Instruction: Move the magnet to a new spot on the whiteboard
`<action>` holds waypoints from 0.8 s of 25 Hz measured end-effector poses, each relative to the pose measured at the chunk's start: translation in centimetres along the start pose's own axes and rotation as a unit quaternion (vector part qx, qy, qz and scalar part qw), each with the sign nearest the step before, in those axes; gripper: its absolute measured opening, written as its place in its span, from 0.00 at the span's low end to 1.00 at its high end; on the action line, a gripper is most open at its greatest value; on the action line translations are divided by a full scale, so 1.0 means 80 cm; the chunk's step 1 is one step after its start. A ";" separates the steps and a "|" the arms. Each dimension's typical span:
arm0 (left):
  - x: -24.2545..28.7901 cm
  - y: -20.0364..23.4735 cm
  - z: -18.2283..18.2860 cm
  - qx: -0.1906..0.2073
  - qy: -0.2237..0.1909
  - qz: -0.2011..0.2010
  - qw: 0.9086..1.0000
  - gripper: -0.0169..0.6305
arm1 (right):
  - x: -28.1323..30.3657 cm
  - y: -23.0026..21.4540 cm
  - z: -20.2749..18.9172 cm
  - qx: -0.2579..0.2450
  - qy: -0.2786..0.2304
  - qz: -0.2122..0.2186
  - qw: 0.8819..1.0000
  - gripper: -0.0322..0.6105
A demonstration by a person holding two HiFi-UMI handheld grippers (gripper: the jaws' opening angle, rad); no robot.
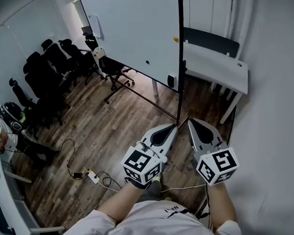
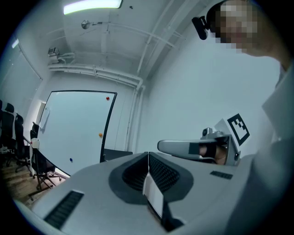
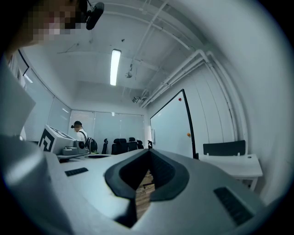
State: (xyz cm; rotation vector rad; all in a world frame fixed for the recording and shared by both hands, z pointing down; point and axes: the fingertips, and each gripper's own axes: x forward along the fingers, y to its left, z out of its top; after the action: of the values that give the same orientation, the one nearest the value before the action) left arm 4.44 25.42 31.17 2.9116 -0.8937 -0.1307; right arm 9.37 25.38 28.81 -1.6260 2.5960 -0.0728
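The whiteboard (image 1: 137,30) stands on a wheeled frame across the room, well away from both grippers. On it I see an orange magnet (image 1: 175,39) near the right edge and a blue magnet (image 1: 147,62) lower down. The left gripper view shows the whiteboard (image 2: 78,124) with a red magnet (image 2: 107,97) up high, the orange magnet (image 2: 100,134) and the blue magnet (image 2: 70,160). My left gripper (image 1: 175,125) and right gripper (image 1: 190,119) are held side by side at waist height over the wooden floor. Both are shut with nothing in them.
A white table (image 1: 218,69) stands to the right of the board, with a dark chair back behind it. Several black office chairs (image 1: 51,68) are grouped at the left. A person (image 1: 9,124) sits at far left. A power strip and cables (image 1: 87,175) lie on the floor.
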 end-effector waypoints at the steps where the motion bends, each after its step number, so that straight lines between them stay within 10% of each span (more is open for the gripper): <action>1: 0.007 0.005 -0.001 0.000 -0.001 -0.001 1.000 0.05 | 0.006 -0.006 -0.002 0.000 0.001 -0.001 1.000 0.06; 20: 0.239 0.271 0.030 0.042 -0.013 -0.033 0.998 0.05 | 0.275 -0.184 0.004 -0.008 -0.008 -0.066 0.998 0.06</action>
State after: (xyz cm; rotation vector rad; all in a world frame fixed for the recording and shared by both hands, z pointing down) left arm 7.97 -3.34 30.24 3.0248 -0.8264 -0.1400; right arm 13.04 -0.83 28.80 -1.7957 2.4812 -0.0471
